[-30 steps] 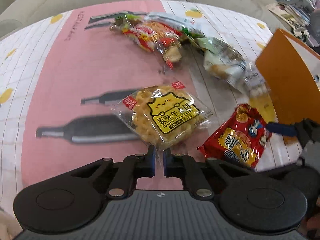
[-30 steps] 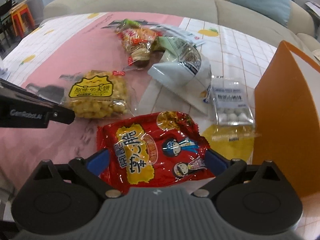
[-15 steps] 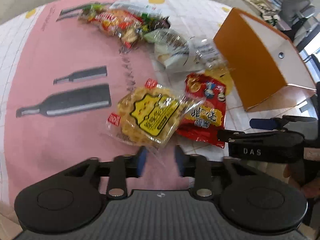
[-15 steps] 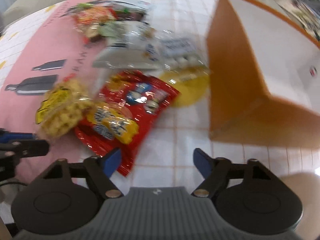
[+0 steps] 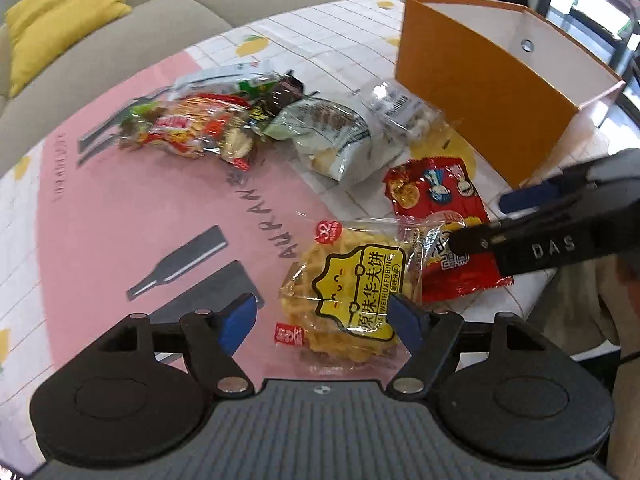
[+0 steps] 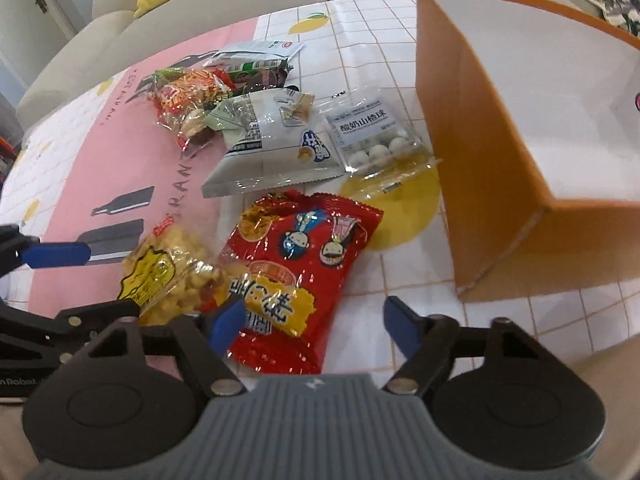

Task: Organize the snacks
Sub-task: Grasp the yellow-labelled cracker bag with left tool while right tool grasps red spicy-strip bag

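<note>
A clear pack of yellow waffle snacks [image 5: 352, 300] lies on the pink mat between the jaws of my left gripper [image 5: 320, 324]. Those jaws are opening wide and the pads do not press on the pack. Its right edge overlaps a red snack pack [image 6: 304, 260], which lies between the jaws of my right gripper [image 6: 314, 324]. The right jaws are closing; the left pad is at the pack's edge and the right pad stands apart from it. An open orange box [image 6: 480, 160] stands just to the right of both packs.
Further back lie a white-green bag [image 6: 272, 144], a clear pack of white balls [image 6: 372, 136] and a pile of red and green packs [image 6: 192, 92]. A grey sofa with a yellow cushion [image 5: 60, 12] lies beyond the table. The table edge is near, at the lower right.
My left gripper went from shut at the yellow pack's edge to wide open. That pack now lies against the red pack. The right jaws have narrowed, and both views have rolled.
</note>
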Demonstrator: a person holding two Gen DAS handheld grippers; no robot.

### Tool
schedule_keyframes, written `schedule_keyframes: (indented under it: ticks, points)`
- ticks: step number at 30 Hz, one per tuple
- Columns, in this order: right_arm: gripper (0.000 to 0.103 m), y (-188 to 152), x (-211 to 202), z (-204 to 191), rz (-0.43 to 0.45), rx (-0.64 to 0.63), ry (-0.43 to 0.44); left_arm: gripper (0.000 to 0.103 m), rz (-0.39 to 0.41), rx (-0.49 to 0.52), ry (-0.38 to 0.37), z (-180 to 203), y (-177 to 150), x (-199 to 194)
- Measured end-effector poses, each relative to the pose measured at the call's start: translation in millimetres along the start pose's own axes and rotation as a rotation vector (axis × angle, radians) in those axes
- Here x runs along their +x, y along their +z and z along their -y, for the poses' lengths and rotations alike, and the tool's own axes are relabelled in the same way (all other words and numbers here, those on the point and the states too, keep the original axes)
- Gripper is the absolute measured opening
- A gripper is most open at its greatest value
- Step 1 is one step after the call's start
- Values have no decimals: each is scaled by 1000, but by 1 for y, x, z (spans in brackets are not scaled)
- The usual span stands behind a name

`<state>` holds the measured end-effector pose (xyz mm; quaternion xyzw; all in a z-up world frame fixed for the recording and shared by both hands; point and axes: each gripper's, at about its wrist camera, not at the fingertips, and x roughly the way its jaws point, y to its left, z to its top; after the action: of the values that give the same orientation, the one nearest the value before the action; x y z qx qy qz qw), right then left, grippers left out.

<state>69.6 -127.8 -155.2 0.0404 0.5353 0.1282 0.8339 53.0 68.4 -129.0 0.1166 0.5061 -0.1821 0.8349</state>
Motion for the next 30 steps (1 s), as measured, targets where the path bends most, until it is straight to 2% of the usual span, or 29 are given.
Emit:
schedule_keyframes:
  ticks: [4,8,12,17,21,23,25,27,30]
  points:
    - [70,10,7,-4,25,-47,23,89,22,-12,-66,-6,0,11]
    - [70,16,15,-9,35,-79,37,90,11,-118,-106,-16,0,17]
    - [70,23,23,-11,35,-87,29,90,12,-157,-104,-13,-1,15]
    - [66,23,25,-11,46,-87,24,97,-8,-221,-86,-4,-3,21]
    - [63,24,23,-5,39,-35,42,103,-24,-253,-63,0,-1,25]
    - [55,24,19,-3,51,-3,47,103,-38,-279,-48,1,0,27]
    - [38,25,11,-1,73,17,57,103,-46,-294,-45,0,-1,29]
    - [32,27,2,2,89,40,90,103,-51,-308,-48,-2,-2,29]
    - [32,28,-7,6,94,88,151,97,-53,-338,-64,-6,-3,30]
